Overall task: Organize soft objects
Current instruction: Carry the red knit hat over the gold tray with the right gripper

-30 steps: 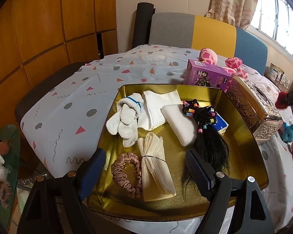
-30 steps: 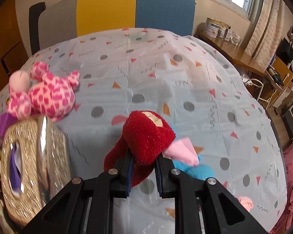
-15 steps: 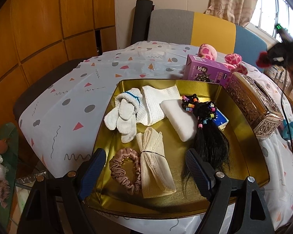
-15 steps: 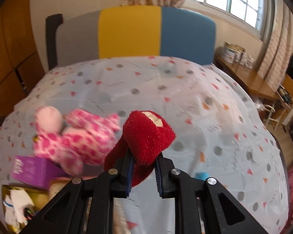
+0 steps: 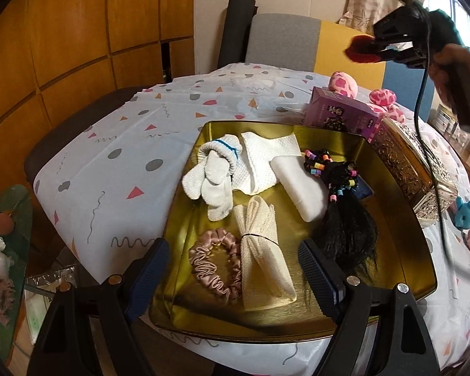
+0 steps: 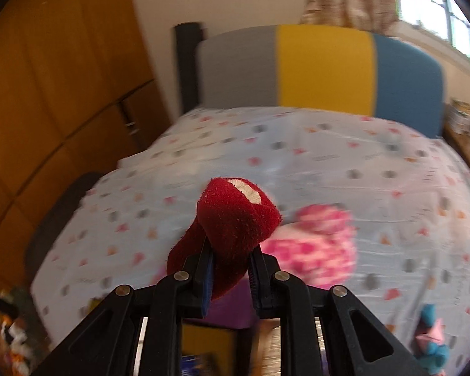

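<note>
1. Left gripper (image 5: 232, 269): jaws spread wide, empty, over near edge of gold tray (image 5: 423, 260).
2. Tray holds, left to right: white socks (image 5: 211, 175), white cloth (image 5: 266, 163), pink scrunchie (image 5: 214, 266), cream folded cloth (image 5: 263, 257), white pad (image 5: 300, 185), black hair piece (image 5: 344, 219).
3. Purple box (image 5: 341, 117), ornate tissue box (image 5: 413, 172) just beyond tray; pink spotted plush (image 5: 382, 100) behind them.
4. Right gripper (image 6: 228, 269): pinching red plush (image 6: 232, 222), held in the air above the table, up at the far right in the left wrist view.
</note>
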The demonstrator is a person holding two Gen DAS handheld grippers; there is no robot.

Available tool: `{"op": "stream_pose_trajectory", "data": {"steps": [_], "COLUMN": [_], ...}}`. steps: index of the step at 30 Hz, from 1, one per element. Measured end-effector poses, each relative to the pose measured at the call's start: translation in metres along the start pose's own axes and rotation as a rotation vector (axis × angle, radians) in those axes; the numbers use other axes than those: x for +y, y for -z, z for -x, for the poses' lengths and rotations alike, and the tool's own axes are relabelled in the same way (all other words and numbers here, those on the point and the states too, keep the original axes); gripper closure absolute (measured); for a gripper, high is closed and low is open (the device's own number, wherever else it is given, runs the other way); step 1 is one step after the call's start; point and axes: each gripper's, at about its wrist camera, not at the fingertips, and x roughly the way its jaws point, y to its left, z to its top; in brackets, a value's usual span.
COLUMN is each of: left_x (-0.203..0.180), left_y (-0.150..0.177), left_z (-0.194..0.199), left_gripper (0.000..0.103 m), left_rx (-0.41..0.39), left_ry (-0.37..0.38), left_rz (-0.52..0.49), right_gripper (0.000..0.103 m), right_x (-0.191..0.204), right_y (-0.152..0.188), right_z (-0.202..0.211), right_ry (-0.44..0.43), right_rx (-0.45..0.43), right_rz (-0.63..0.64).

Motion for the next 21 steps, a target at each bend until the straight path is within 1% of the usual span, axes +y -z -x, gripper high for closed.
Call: {"op": "stream_pose_trajectory", "data": {"steps": [2,5,10,13,18,21], "left_x": [0.004,0.009,0.018,0.023,0.032,0.037], "left_y": [0.001,0.001,0.003,0.003,0.002,0.002], "left_z": [0.002,0.003,0.005,0.008,0.013,0.015], "left_gripper": [0.019,0.019,0.019,0.019,0.019,0.019], "left_rx": [-0.006,-0.008,-0.013,-0.019,-0.034,-0.041], "left_ry": [-0.003,-0.008,-0.024,-0.032,-0.051,-0.061], "left_rz": [0.010,0.023,0.046,0.058,0.079,0.093], "right_gripper": [0.085,0.085,0.085,0.085,0.085,0.085], "right_x": [0.025,0.054,0.091,0.109,0.129,0.135], "right_y": [0.010,0.032,0.076,0.102,0.143,0.165], "right_z": [-0.007,-0.013,-0.022,-0.028,-0.035,-0.039], "right_ry": [-0.066,-0.135,-0.237,-0.284,-0.315,-0.302], "right_rx": [0.036,0.086,0.187,0.247,0.326,0.367], "right_rz": [0.058,0.136,0.235,0.282,0.363,0.404]}}
